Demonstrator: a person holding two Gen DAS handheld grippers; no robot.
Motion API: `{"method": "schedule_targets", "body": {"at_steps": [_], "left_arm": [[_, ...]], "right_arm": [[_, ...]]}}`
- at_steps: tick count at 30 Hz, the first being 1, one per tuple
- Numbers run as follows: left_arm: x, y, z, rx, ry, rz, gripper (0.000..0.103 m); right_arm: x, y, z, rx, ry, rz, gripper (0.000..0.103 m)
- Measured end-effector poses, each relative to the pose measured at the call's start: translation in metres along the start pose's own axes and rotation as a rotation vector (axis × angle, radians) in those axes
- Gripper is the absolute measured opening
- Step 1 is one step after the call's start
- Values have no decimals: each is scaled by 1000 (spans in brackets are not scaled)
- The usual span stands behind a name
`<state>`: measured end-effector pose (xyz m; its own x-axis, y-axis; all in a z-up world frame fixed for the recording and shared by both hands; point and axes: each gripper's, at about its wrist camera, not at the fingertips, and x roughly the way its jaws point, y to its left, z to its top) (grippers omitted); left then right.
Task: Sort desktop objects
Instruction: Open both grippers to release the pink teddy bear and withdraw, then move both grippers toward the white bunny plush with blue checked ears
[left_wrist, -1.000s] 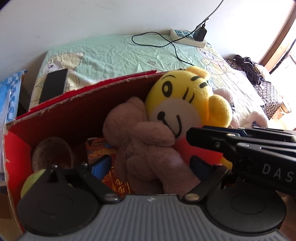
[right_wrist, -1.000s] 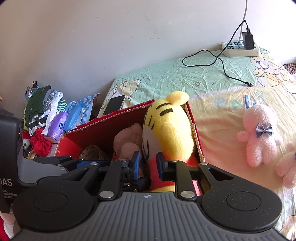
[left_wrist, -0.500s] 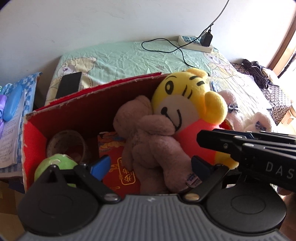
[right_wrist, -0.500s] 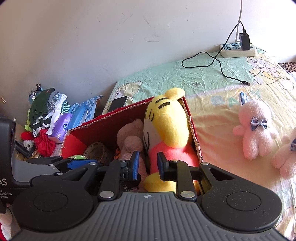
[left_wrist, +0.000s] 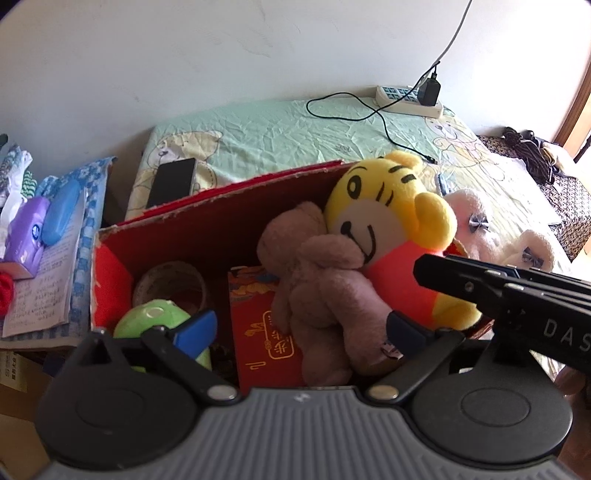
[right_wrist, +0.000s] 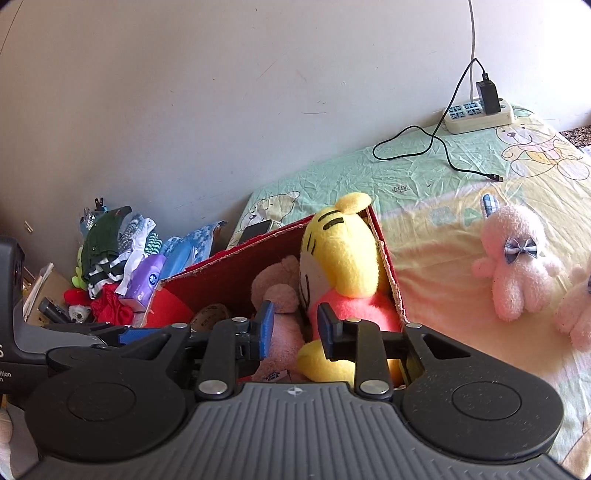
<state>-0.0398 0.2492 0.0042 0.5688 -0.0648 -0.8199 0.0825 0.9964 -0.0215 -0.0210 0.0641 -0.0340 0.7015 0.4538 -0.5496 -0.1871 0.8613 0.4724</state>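
Red box (left_wrist: 221, 221) at the bed's (left_wrist: 295, 129) left edge. Inside, from left: tape roll (left_wrist: 170, 277), green ball (left_wrist: 155, 317), red packet (left_wrist: 266, 332), brown bear (left_wrist: 317, 280), yellow tiger (left_wrist: 388, 206). Left gripper (left_wrist: 299, 328) spread wide above bear and packet, empty. Right gripper (right_wrist: 293, 330) narrowly parted over the tiger's foot, gripping nothing. Pink toy (right_wrist: 513, 258) further right on the bed.
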Motion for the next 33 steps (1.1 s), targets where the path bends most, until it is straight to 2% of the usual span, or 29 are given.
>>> {"method": "schedule_targets", "body": {"at_steps": [12, 17, 22, 24, 28, 33], "left_arm": [[-22, -17, -7, 48, -30, -4, 99], [-35, -33, -4, 65, -59, 7, 98], [-43, -57, 6, 66, -89, -19, 98], [-45, -71, 11, 71, -104, -34, 98], [-44, -102, 23, 64, -119, -114, 98], [-33, -144, 36, 93, -127, -137, 98]], "right_arm": [[-23, -15, -9, 33, -35, 83, 29], [-34, -34, -4, 70, -36, 158, 29], [-53, -60, 6, 100, -63, 198, 30], [-61, -75, 11, 115, -74, 199, 30], [-77, -108, 18, 136, -80, 166, 30], [-91, -151, 21, 176, -78, 126, 30]]}}
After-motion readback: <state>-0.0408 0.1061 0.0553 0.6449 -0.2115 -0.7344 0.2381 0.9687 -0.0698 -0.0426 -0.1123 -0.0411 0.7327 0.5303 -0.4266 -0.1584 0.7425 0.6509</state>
